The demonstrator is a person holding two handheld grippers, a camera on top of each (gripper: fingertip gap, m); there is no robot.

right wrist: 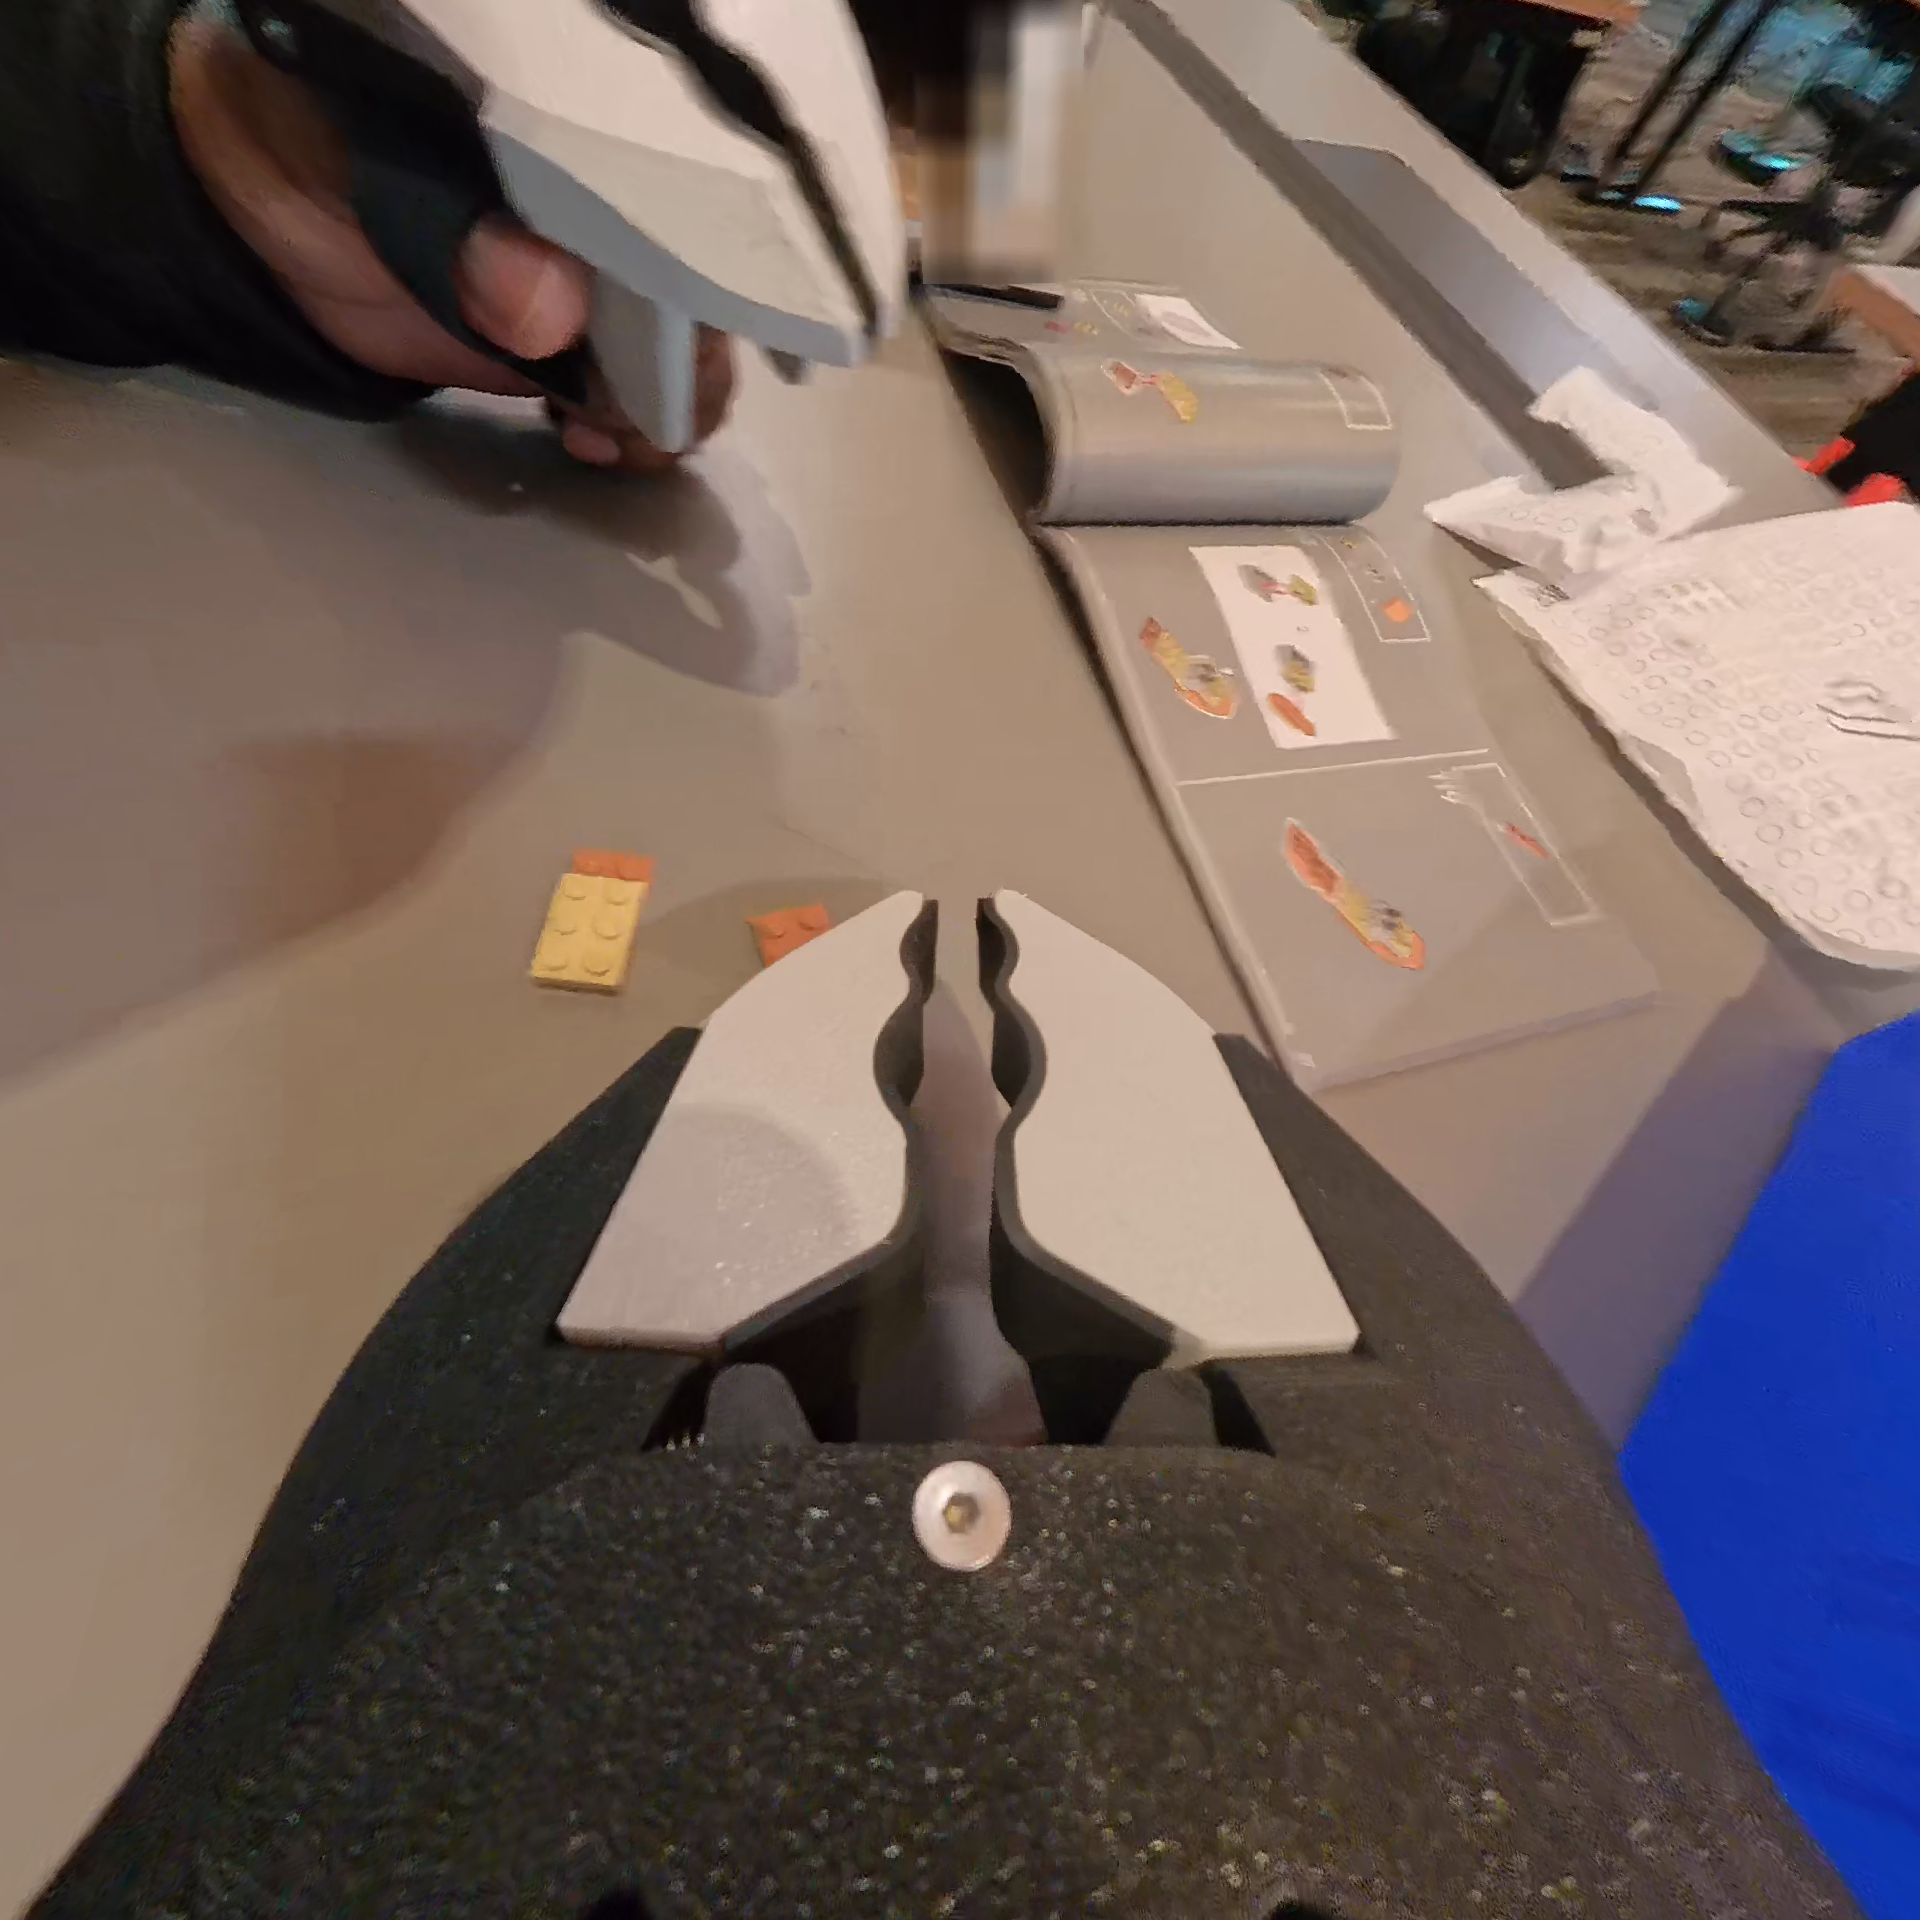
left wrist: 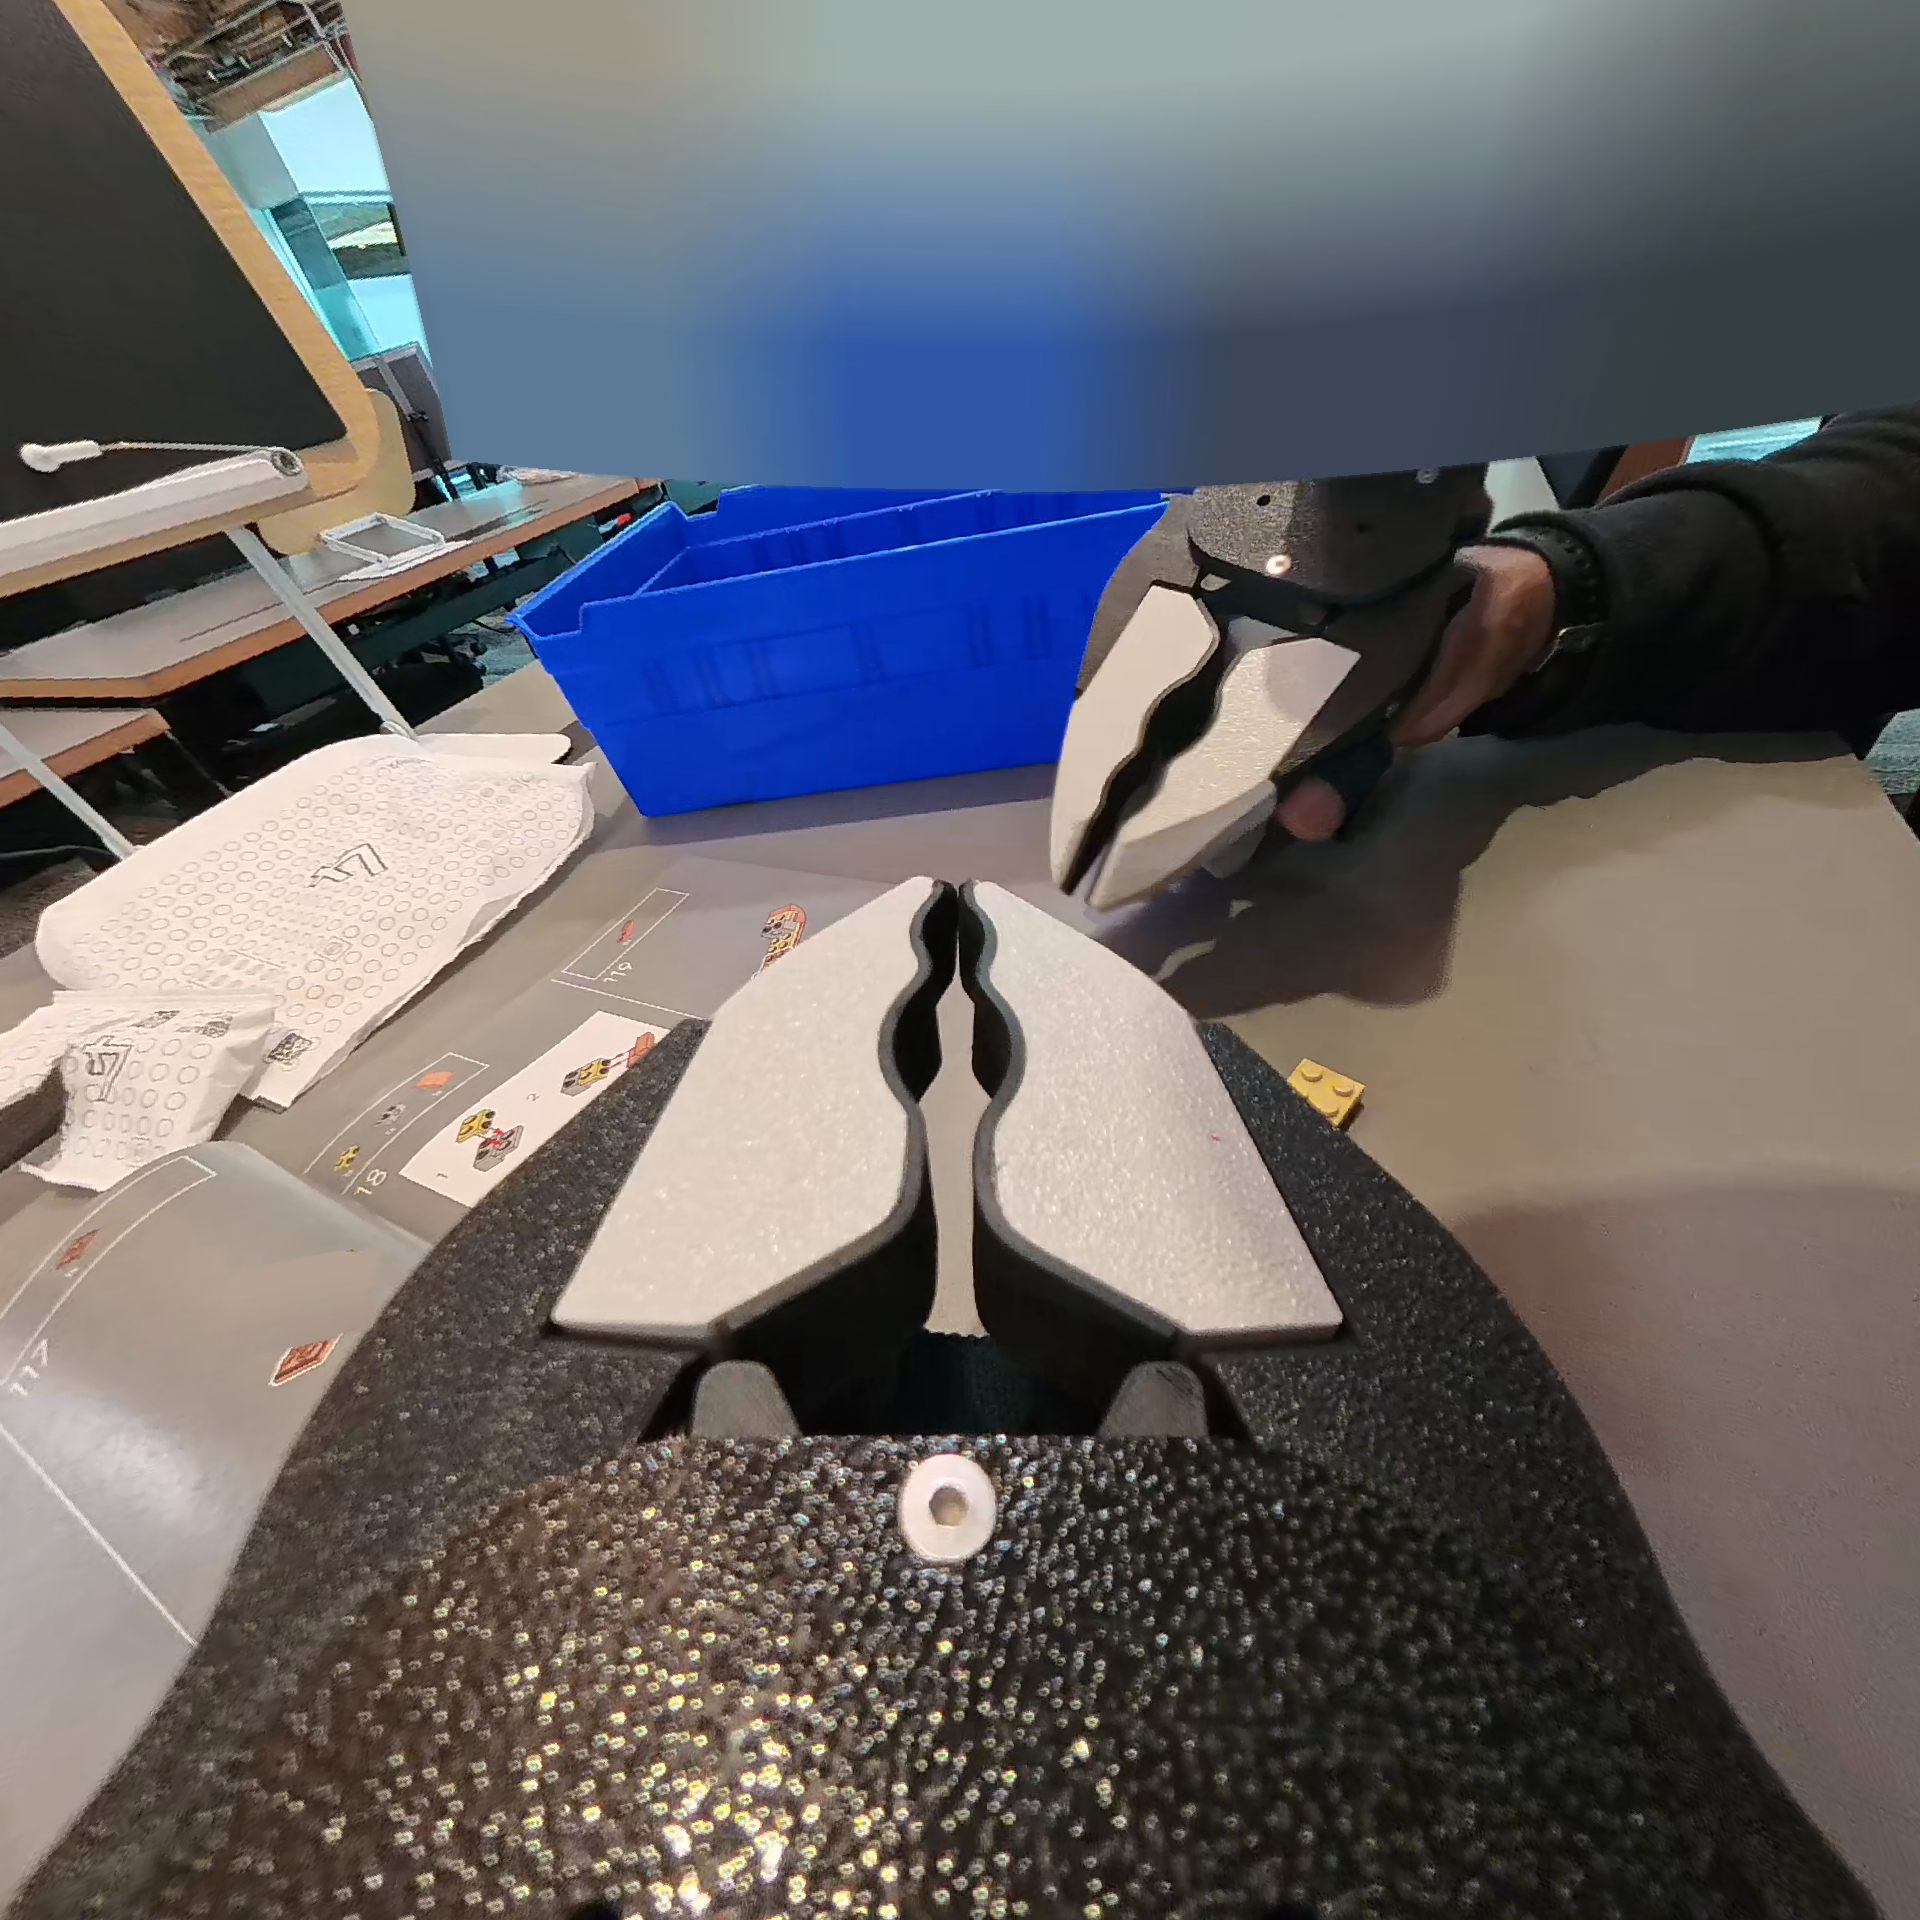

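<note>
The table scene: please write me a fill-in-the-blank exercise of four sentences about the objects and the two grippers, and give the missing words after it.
1. The big bin standing at the far side of the table has the colour ____.
2. The left gripper has its fingertips ____, with nothing between them.
3. The brick with six studs is ____ in colour.
4. The booklet of building steps lies ____ on the table.

Missing words: blue; closed together; yellow; open

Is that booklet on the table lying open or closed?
Open. The booklet lies flat on the grey table showing printed pages, with earlier pages curled back at its far end.
</note>
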